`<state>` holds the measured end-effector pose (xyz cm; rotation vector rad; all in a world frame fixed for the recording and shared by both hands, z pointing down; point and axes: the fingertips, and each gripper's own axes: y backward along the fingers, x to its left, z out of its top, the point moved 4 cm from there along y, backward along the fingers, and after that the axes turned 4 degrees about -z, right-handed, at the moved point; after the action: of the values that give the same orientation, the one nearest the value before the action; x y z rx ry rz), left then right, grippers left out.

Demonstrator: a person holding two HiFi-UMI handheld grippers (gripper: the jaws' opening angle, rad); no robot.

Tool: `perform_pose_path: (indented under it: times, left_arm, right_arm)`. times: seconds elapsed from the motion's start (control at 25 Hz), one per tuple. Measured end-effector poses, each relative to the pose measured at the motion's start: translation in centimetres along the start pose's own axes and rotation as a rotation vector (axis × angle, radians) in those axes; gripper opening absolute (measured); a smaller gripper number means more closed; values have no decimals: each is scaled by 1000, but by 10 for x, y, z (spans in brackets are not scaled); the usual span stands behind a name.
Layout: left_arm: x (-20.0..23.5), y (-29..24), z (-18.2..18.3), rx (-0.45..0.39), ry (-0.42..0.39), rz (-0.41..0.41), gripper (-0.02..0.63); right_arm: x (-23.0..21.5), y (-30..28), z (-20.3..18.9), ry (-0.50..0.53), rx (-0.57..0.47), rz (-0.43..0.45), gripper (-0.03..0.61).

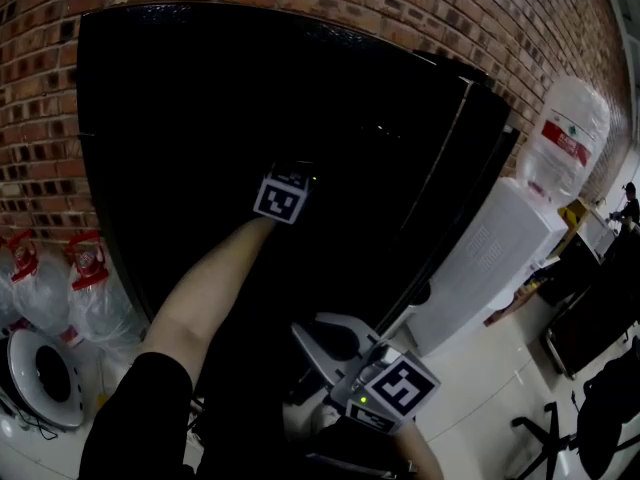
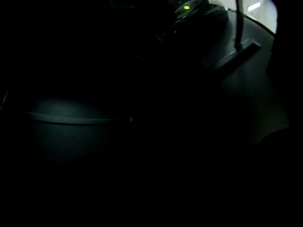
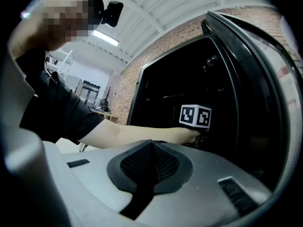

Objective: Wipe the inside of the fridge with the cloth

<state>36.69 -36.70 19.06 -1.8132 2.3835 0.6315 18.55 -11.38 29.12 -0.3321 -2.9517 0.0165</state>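
Observation:
The black fridge (image 1: pixel 250 98) stands open against a brick wall, its inside almost fully dark. My left gripper (image 1: pixel 292 178) reaches deep into it on a bare forearm; only its marker cube (image 1: pixel 280 198) shows clearly, also seen as the marker cube (image 3: pixel 195 116) in the right gripper view. Its jaws are lost in the dark, and no cloth can be made out. The left gripper view shows only a faint shelf edge (image 2: pixel 71 118). My right gripper (image 1: pixel 305 333) hangs low in front of the fridge near the door edge (image 1: pixel 430 208), its grey jaws closed together with nothing between them.
A white water dispenser (image 1: pixel 490 258) with a large bottle (image 1: pixel 570 138) stands right of the fridge. Clear red-capped bottles (image 1: pixel 90 288) and a round white appliance (image 1: pixel 45 378) lie on the floor at left. Dark chairs (image 1: pixel 600 318) are at far right.

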Motion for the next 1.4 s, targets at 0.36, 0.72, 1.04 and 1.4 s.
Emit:
perform_pose_path:
  times: [0.36, 0.72, 1.04, 1.4]
  left_arm:
    - [12, -19, -18, 67, 27, 30, 126]
    - [-20, 43, 7, 67, 65, -92, 126]
    - [-90, 146, 56, -110, 207, -299, 127]
    - [-128, 148, 47, -107, 151, -331, 127]
  right_arm:
    - [-5, -1, -7, -36, -15, 16, 6]
    - [-2, 3, -7, -41, -25, 40, 6]
    - [20, 25, -13, -30, -50, 68, 6]
    - [28, 32, -18, -36, -65, 75, 6]
